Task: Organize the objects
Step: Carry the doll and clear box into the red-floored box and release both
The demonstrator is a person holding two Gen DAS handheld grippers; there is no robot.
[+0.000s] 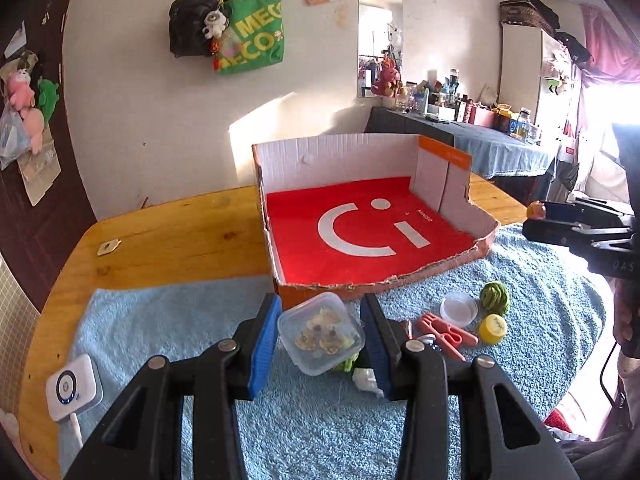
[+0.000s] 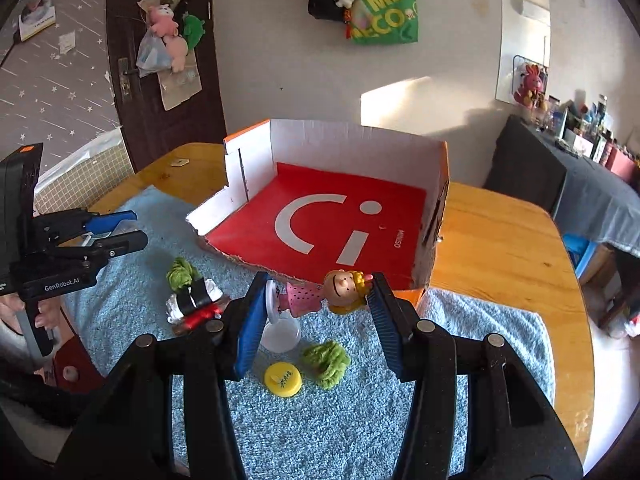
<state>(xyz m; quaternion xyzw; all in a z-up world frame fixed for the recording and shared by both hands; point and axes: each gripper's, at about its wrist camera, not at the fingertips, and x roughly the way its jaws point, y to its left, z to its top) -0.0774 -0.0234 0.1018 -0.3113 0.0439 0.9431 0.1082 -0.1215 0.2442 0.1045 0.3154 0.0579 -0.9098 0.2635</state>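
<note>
The left gripper (image 1: 320, 332) pinches a clear lidded tub (image 1: 321, 333) of small trinkets between its blue pads (image 1: 264, 344), holding it clear of the blue towel (image 1: 160, 320). Just beyond the tub stands the torn front edge of the box (image 1: 340, 152), a cardboard tray with white inner walls and a red floor bearing a white smile mark. To the right of this gripper, on the towel, lie coral scissors (image 1: 446, 334), a clear round lid (image 1: 459, 309), a green yarn ball (image 1: 496, 298) and a yellow cap (image 1: 493, 328); under the tub, something white and something green peek out, too hidden to name. Far to its left a white device (image 1: 74, 388) sits at the towel's edge on the wooden table (image 1: 168, 236). The right gripper (image 2: 318, 300) clamps a doll (image 2: 324, 292) sideways, its white base against the left pad and its yellow-haired head against the right pad (image 2: 386, 320), lifted above the towel. Directly below it are the clear lid (image 2: 280, 336), the yellow cap (image 2: 283, 379) and a green yarn tuft (image 2: 327, 362). To its left lie a second green tuft (image 2: 182, 272) and a wrapped bundle with a black band (image 2: 196, 300). Ahead of it the box (image 2: 352, 140) opens toward the gripper. At the far left a hand (image 2: 42, 318) holds the other gripper.
</note>
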